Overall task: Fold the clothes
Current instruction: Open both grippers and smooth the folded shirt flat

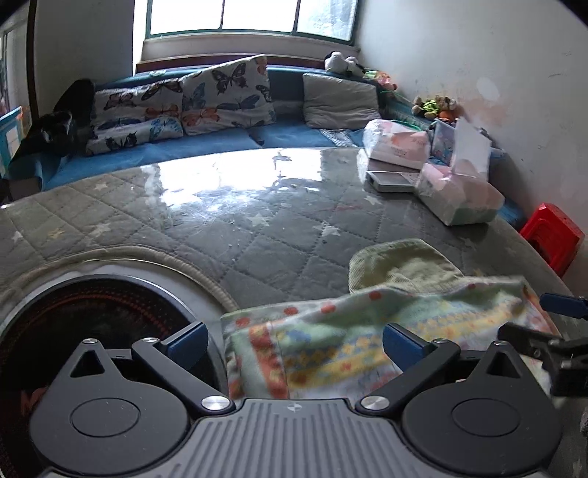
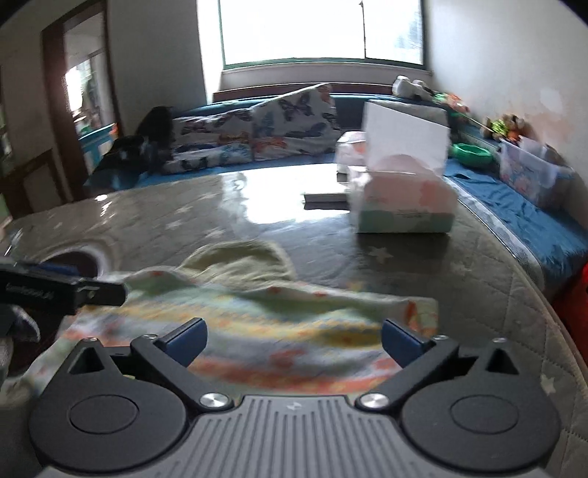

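- Cloth (image 1: 330,353): patterned, pastel bands with orange and red marks, lying crumpled on the near part of the table (image 1: 228,235). The pictures are blurred here, so I cannot read its folds exactly.
- A plain pale green part of the cloth (image 1: 400,264) lies behind the patterned part, flat on the table.
- My left gripper (image 1: 294,343): jaws spread wide, blue pads clear of the fabric, nothing pinched. The cloth's left end lies between and beyond the 2 fingers.
- My right gripper (image 2: 294,340): jaws spread to their widest, nothing pinched. The cloth lies under and ahead of them; I cannot tell whether the pads touch it.
- In the right wrist view my left gripper shows at the left edge, over the cloth's left end.
- Table cover: grey quilted with pale stars under a glossy clear sheet; a round cutout (image 1: 92,331) sits near my left jaw.
- Tissue packs (image 1: 459,198) stand at the far right of the table, well apart from the cloth.
- Butterfly cushions (image 1: 183,103) line the blue bench (image 1: 165,154) behind, below the window (image 1: 253,16).
- A red stool (image 1: 553,235) stands beside the table's right edge.
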Available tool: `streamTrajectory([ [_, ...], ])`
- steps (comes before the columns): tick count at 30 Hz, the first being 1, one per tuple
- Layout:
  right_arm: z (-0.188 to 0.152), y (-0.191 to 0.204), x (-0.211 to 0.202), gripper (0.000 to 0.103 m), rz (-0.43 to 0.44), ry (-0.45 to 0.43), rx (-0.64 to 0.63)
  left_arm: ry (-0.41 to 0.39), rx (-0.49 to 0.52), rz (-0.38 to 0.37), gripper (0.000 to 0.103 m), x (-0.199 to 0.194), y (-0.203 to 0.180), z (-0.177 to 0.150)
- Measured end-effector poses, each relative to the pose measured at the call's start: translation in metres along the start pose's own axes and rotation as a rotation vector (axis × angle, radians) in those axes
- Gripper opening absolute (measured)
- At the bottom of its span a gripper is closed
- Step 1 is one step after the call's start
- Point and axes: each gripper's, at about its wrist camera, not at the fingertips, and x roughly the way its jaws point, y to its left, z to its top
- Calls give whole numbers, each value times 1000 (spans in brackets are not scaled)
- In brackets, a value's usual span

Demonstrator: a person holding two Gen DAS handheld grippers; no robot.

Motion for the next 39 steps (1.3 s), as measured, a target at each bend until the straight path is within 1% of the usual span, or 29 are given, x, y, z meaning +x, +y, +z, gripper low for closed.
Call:
streamTrajectory([
  [4, -15, 16, -11, 103, 7, 10, -40, -1, 8, -10, 103, -17, -1, -15],
  [12, -46, 29, -29, 103, 12, 17, -72, 3, 42, 12, 103, -37, -4, -49],
  [16, -46, 25, -37, 103, 5, 9, -58, 7, 44, 37, 103, -39, -3, -62],
  [20, -41, 27, -43, 103, 8, -18, -76, -1, 1, 19, 103, -47, 2, -64],
  [22, -40, 28, -41, 103, 22, -20, -67, -7, 10, 25, 103, -50, 1, -66],
  [27, -48, 33, -26, 103, 29, 20, -60, -17, 24, 49, 103, -54, -3, -71],
  [32, -50, 33, -32, 103, 23, 6, -58, -32, 40, 49, 103, -59, -7, -73],
  [35, -52, 31, -29, 103, 28, 20, -38, -18, 32, 48, 103, -56, -9, -73],
  [39, -54, 33, -28, 103, 20, 11, -40, -5, 23, 42, 103, -57, -10, -74],
])
